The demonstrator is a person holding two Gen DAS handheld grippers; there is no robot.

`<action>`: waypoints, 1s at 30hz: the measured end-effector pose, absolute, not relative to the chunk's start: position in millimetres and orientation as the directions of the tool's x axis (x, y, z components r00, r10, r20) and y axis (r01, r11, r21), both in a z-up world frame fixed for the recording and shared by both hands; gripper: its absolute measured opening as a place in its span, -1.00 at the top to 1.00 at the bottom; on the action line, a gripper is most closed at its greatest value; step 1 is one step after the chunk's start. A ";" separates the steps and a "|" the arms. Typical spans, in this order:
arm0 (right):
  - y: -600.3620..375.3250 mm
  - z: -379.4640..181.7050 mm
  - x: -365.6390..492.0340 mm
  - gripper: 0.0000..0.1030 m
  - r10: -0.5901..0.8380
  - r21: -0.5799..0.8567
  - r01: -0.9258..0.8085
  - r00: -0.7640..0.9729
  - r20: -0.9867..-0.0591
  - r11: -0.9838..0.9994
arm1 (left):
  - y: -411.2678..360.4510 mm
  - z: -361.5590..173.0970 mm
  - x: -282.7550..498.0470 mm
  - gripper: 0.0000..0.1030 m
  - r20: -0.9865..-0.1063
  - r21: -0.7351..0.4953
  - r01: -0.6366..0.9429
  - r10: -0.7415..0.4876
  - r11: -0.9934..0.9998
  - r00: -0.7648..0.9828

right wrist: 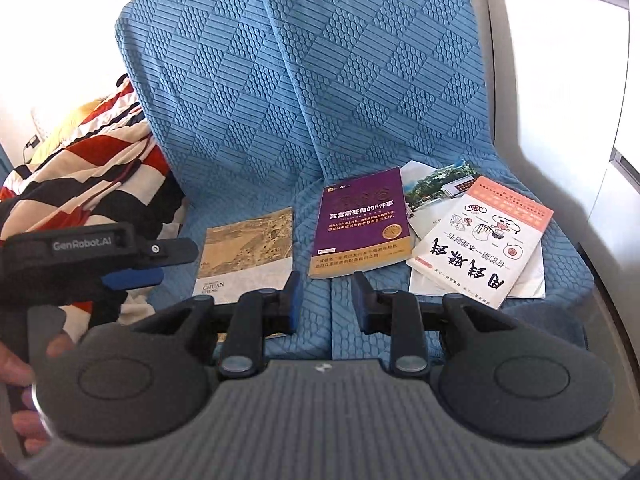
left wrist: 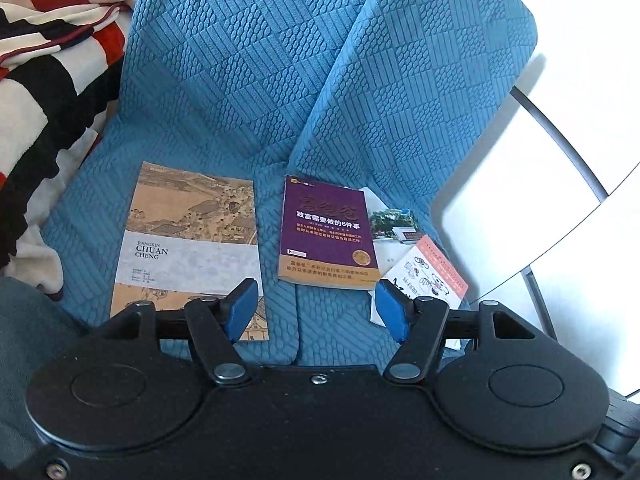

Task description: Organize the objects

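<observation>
Books lying along the front edge of a blue-covered sofa seat (right wrist: 248, 152), both tongs hanging above them empty.

The left gripper (left wrist: 316, 312) is standing wide apart, the right gripper (right wrist: 326, 300) narrower, nothing between either. The tan book (right wrist: 246, 252) is half hidden behind the right fingers; the purple book (right wrist: 362, 220) is lying clear; the cartoon-covered book (right wrist: 484, 236) is covering most of a brochure (right wrist: 436, 184) toward the seat's right edge.

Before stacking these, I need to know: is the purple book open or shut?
Shut. The purple book lies flat on the blue cover, front cover up, no pages showing.
</observation>
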State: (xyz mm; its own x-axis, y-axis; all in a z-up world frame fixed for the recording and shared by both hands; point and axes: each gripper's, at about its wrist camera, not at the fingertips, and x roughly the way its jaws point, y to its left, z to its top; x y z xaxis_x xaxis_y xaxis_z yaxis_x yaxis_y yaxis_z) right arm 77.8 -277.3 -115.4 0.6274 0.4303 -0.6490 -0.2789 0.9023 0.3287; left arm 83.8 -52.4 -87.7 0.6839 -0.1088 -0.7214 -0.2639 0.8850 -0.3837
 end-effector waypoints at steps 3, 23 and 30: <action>-280.9 -114.3 77.0 0.40 0.433 0.331 -0.279 0.628 -0.647 0.901 | -59.3 -84.9 82.9 -0.38 -0.719 -0.375 -0.256 -0.106 0.891 0.687; -279.4 -125.5 93.6 0.40 0.422 0.318 -0.277 0.624 -0.658 0.907 | -67.5 -92.4 113.7 -0.96 -0.645 -0.347 -0.128 -0.137 0.929 0.751; -275.1 -147.5 107.3 0.38 0.406 0.312 -0.261 0.605 -0.685 0.914 | -69.1 -124.0 139.9 -0.96 -0.666 -0.343 -0.120 -0.151 0.932 0.730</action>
